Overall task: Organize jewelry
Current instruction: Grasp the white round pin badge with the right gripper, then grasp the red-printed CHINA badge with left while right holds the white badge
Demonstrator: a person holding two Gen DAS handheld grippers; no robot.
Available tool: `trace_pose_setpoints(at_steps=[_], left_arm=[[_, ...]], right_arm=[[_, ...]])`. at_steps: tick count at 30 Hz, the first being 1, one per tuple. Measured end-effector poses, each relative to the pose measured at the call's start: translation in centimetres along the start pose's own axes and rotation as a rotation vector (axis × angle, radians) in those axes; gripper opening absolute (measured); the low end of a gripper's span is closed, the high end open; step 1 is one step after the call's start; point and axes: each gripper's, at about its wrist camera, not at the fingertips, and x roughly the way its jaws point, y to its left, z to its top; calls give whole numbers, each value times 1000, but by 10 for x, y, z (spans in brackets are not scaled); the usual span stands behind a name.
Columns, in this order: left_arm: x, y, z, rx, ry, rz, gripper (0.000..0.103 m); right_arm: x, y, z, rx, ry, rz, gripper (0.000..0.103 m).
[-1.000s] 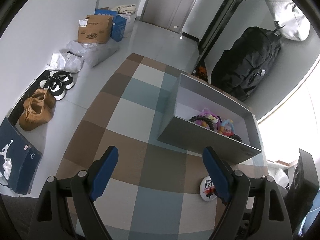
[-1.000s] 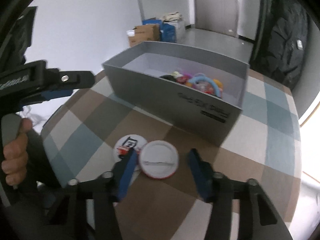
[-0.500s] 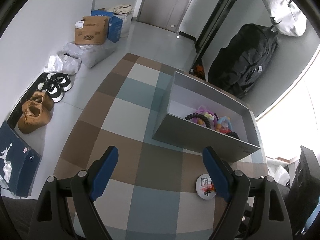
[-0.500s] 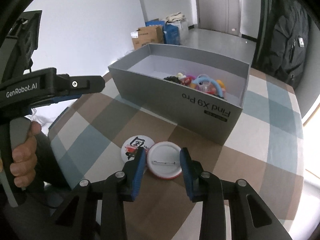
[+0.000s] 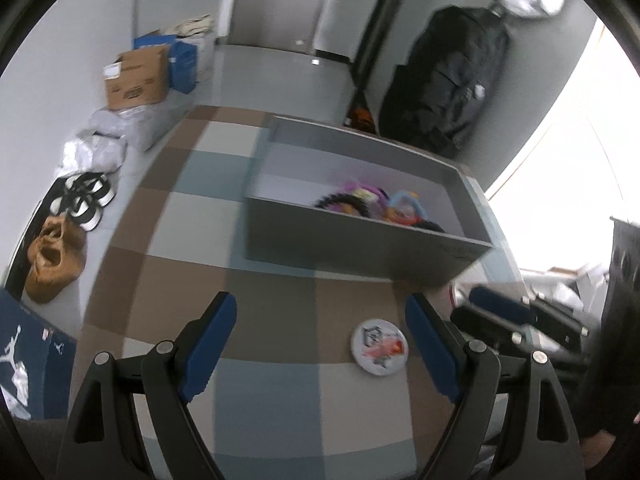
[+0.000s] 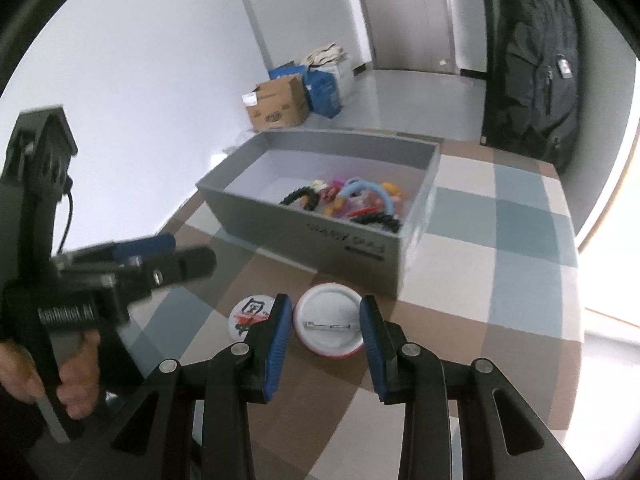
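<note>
Checked bench (image 6: pixel 500 240) in brown, blue and cream, pale walls and a grey floor behind. Right tongs (image 6: pixel 326 302) now clenched on the pin-back badge (image 6: pixel 330 320), blue pads tight against its red rim on either side, clasp side up; a second ago spread wider around the same badge lying flat on the cloth. Badge apparently tipped up off the bench, though hard to say whether fully clear of it. Just left of that grip, printed badge (image 6: pixel 250 314) face up on the cloth, partly hidden behind the left pad and not yet picked up. Left tongs (image 5: pixel 320 304) released and empty as before, spread wide above bare cloth, swung round enough to bring the printed badge in near the right-hand pad. Farther out, grey box (image 6: pixel 320 248) open on the bench, coloured hair ties and trinkets (image 6: pixel 348 200) heaped at one end, the other end bare. Pick-up of one badge judged done; carry to the box likely next, then the same for the printed badge. Thin rim grip likely to slip if tilted sharply.
</note>
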Motion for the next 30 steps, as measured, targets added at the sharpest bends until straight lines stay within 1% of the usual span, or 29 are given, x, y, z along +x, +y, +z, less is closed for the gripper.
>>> trace_pose_setpoints(at_steps=[5, 14, 20, 22, 24, 26, 28, 29, 30], left_arm=[[10, -16, -5, 64, 44, -5, 83], [16, -33, -14, 137, 78, 6, 83], [20, -39, -20, 176, 90, 45, 82], [23, -40, -22, 181, 107, 45, 72], [26, -42, -23, 184, 122, 51, 70], [26, -43, -24, 195, 117, 58, 69], [25, -46, -24, 208, 116, 61, 57], [25, -46, -24, 213, 116, 63, 55], [25, -47, -24, 219, 114, 68, 48]], right_arm=[[-9, -7, 3, 27, -25, 3, 34], [-18, -16, 6, 48, -57, 4, 34], [-22, -18, 5, 53, -67, 7, 34], [-23, -18, 5, 56, -69, 5, 34], [-23, -19, 5, 58, -70, 4, 34], [-24, -19, 5, 61, -74, 1, 34], [-25, -20, 5, 64, -76, 0, 34], [-25, -21, 5, 65, -76, -1, 34], [-25, -21, 5, 66, -76, -2, 34]])
